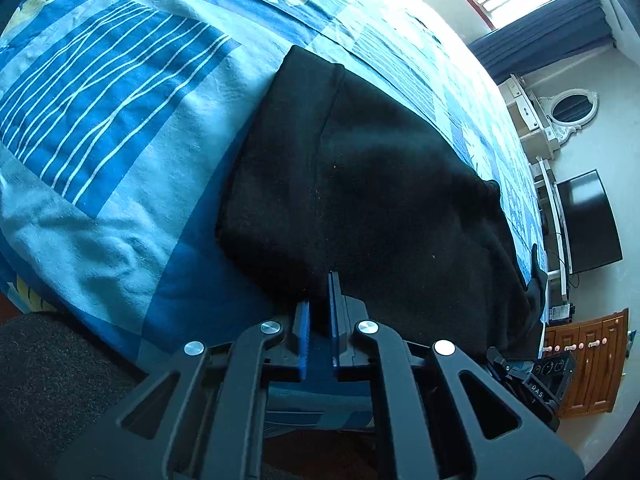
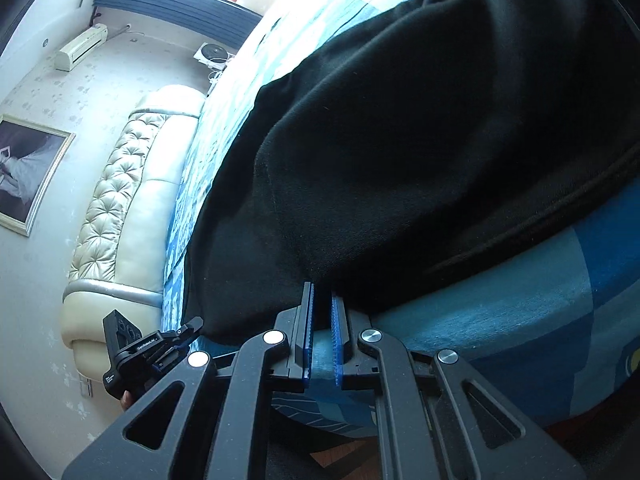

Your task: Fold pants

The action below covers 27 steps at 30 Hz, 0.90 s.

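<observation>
The black pants [image 1: 360, 184] lie folded on a blue patterned bedspread [image 1: 120, 112]. My left gripper [image 1: 319, 292] sits at the near edge of the pants, its blue-padded jaws nearly together with the cloth edge between the tips. In the right wrist view the pants [image 2: 400, 140] fill the upper right, bunched and raised. My right gripper [image 2: 322, 294] has its jaws narrowly apart at the lower edge of the cloth, which dips between the tips. The other gripper [image 2: 136, 356] shows at lower left there.
A padded cream headboard [image 2: 120, 200] and a framed picture [image 2: 28, 172] are left of the bed. A TV [image 1: 588, 220], a white dresser with an oval mirror [image 1: 568, 112] and a wooden cabinet [image 1: 588, 364] stand to the right. A window is above.
</observation>
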{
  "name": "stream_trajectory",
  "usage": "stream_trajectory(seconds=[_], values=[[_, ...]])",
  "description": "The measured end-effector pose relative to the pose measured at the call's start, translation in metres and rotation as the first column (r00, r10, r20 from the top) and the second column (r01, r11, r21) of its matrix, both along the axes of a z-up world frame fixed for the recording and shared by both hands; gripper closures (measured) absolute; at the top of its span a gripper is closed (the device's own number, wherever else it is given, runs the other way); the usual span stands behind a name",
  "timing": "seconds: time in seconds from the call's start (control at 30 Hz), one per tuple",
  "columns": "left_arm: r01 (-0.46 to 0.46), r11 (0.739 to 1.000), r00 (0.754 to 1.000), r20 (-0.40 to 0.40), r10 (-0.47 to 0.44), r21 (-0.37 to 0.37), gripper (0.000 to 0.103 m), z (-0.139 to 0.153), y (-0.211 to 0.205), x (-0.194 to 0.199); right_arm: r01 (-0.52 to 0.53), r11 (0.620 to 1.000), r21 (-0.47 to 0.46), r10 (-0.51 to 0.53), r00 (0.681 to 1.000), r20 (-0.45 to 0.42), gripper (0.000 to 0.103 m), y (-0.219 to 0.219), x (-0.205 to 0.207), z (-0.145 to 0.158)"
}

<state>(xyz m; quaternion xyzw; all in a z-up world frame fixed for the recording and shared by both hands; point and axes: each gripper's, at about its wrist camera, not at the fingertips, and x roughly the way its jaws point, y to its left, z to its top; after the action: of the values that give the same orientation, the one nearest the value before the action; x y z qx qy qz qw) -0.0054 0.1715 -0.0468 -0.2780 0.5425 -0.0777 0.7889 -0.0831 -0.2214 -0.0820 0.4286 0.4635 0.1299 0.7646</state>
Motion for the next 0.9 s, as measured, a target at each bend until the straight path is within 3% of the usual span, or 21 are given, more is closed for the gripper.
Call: stream_trajectory(seconds=[0.13,0.33,0.43,0.47,0.67,0.77,0.9], values=[[0.034,0.999,0.999,0.02,-0.034,0.026,0.095,0.003,-0.001,0.0,-0.019,1.0,0.02,0.019,1.0,0.011,0.096,-0.003,0.001,0.004],[0.023,1.0,1.0,0.003,-0.023,-0.013,0.094,0.002,0.002,0.002,0.051,0.988,0.147,-0.051,0.999,0.0,0.087,-0.014,0.003,-0.004],[0.022,1.0,1.0,0.001,-0.022,-0.013,0.094,0.004,0.004,0.001,0.084,0.972,0.219,-0.081,0.996,-0.027,0.088,-0.012,0.005,-0.011],[0.023,1.0,1.0,0.002,-0.023,-0.008,0.095,0.006,0.005,0.002,0.084,0.974,0.209,-0.081,0.996,-0.025,0.095,-0.008,0.004,-0.008],[0.017,1.0,1.0,0.018,-0.017,0.024,0.095,0.017,0.008,-0.009,0.029,0.989,0.144,-0.037,0.998,0.049,0.097,-0.004,-0.016,0.027],[0.047,0.998,0.999,-0.009,-0.047,0.037,0.095,0.005,0.004,-0.009,0.02,0.995,0.1,-0.02,1.0,-0.008,0.097,-0.006,-0.014,0.006],[0.078,0.993,0.997,0.014,-0.08,0.087,0.093,0.013,-0.002,-0.012,0.016,0.988,0.155,-0.009,0.999,-0.047,0.096,-0.012,-0.014,-0.009]])
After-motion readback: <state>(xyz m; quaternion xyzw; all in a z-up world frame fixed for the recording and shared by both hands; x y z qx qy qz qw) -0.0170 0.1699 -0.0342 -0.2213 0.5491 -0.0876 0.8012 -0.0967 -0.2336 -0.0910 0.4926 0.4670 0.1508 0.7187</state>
